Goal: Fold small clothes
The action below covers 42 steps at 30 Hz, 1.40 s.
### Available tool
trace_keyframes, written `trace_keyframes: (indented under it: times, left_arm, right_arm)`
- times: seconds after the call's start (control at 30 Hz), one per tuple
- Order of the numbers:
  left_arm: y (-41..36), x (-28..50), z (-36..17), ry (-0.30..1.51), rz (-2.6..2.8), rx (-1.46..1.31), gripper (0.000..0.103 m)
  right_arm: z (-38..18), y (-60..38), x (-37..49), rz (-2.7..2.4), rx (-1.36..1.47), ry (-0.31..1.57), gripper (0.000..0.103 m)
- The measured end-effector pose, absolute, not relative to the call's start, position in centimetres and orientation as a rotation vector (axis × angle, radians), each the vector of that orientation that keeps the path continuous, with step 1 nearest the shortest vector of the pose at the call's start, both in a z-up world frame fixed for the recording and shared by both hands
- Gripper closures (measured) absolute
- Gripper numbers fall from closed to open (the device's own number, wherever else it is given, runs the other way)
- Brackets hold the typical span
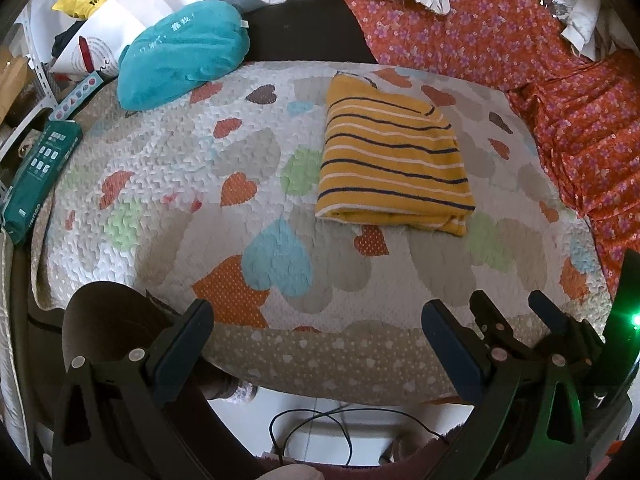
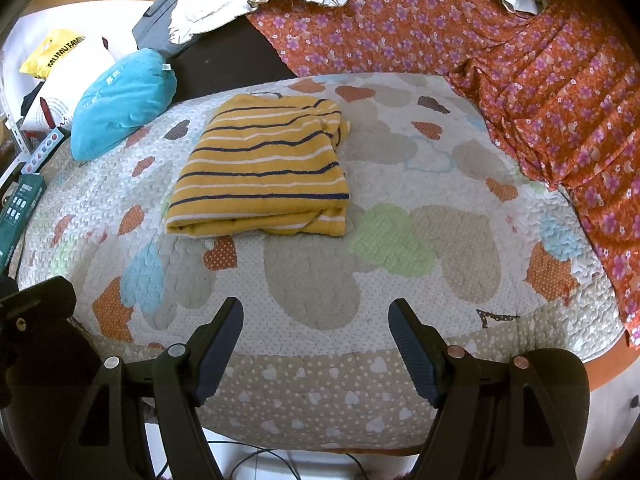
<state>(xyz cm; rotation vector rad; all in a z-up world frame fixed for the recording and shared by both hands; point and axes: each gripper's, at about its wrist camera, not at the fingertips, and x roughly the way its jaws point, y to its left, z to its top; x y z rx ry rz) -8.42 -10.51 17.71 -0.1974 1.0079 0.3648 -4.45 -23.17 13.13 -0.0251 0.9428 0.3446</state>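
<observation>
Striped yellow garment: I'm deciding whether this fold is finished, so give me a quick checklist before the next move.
1. Striped yellow garment folded into a compact rectangle: ok.
2. Near edge tidy: not ok, a layer bulges out at the near right corner.
3. Garment lies wholly on the heart quilt: ok.
4. Left gripper open and holding nothing: ok.
5. Right gripper open, short of the garment: ok.
6. Teal pillow apart from the garment: ok.
</observation>
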Motion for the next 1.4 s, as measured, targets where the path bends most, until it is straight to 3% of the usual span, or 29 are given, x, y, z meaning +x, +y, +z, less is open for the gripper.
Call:
trace_keyframes:
  times: [0.6, 1.4]
  left_arm:
    - [-10.2, -8.2, 16.8, 1.049, 0.367, -0.221, 0.0]
    - [-6.3, -2.3, 15.1, 1.144, 0.369, -0.262, 0.0]
  right_arm:
    - [12.7, -23.0, -4.2, 0.347, -0.022, 0.97, 0.022]
    - [12.7, -19.4, 0.5, 0.361, -0.152, 0.973, 0.021]
